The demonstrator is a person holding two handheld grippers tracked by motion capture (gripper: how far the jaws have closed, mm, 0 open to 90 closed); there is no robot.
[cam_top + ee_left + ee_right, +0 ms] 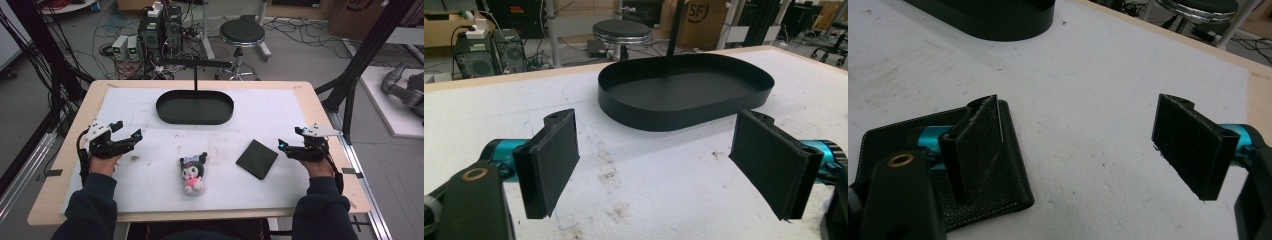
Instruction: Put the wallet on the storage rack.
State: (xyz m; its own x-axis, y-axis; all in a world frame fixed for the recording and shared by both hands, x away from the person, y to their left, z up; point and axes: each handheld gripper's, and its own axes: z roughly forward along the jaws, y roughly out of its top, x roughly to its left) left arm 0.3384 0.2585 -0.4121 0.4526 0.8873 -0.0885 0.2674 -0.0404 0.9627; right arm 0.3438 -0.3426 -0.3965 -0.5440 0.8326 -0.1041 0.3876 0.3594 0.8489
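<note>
**Inspector A:** The left hand-held gripper (pixel 126 131) is hovering over the left side of the worktop (pixel 70 150) with its jaws standing wide apart and nothing between them. The right hand-held gripper (pixel 291 139) is doing likewise at the right side, jaws spread, gripping nothing.

**Inspector B:** And the nearest items?

**Inspector A:** A black wallet (pixel 257 158) is lying flat just beside the right hand-held gripper; in the right gripper view one jaw is hanging over the wallet (pixel 998 165) without pressing on it. A plush doll (pixel 192 171) is lying near the front centre, apart from both grippers.

**Inspector B:** Progress?

**Inspector A:** Judging by this, work is barely starting. The black oval tray (pixel 195 118) at the back is sitting empty, and both items are resting loose on the white mat (pixel 150 115). Every pick and placement appears to be outstanding.
</note>
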